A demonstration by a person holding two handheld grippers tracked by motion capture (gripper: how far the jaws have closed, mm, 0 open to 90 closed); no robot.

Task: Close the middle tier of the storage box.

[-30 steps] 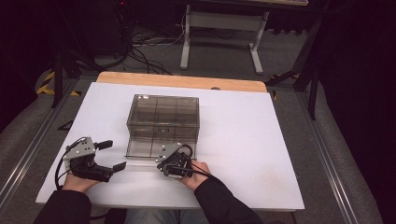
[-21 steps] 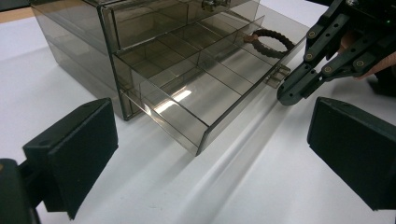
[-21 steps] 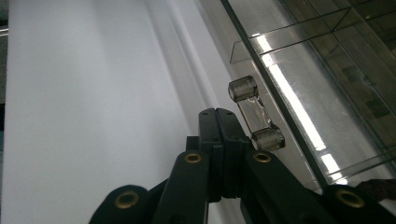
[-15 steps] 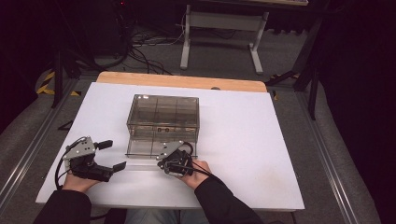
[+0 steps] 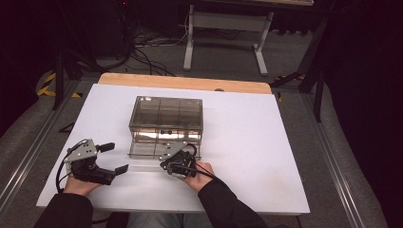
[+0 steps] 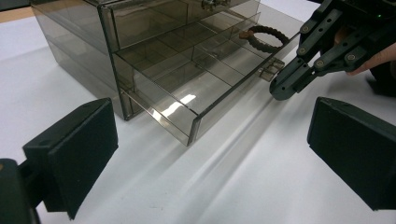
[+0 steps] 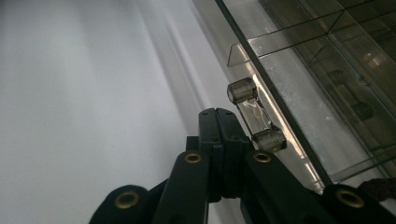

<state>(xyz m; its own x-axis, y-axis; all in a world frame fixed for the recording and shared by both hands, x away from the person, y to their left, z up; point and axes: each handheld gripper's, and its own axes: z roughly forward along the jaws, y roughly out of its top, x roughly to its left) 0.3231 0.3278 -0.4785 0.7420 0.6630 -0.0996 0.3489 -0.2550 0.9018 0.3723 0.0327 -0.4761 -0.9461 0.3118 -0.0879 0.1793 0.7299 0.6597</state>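
A smoky see-through drawer box (image 5: 166, 114) stands mid-table, and its bottom drawer (image 5: 159, 148) is pulled out toward me. In one compartment of that drawer (image 6: 187, 84) lies a brown braided ring (image 6: 264, 36). My right gripper (image 5: 168, 164) is shut, its tips (image 7: 218, 117) touching side by side beside the drawer's clear handle (image 7: 254, 114), with nothing between them. The left gripper view shows this right gripper (image 6: 284, 87) at the drawer's front. Left of the box, my left gripper (image 5: 115, 157) rests on the table, open and holding nothing (image 6: 210, 128).
The white table top (image 5: 247, 142) has free room to the right of and behind the box. A wooden strip (image 5: 183, 83) runs along its far edge. Beyond it are floor cables and a metal stand (image 5: 223, 35).
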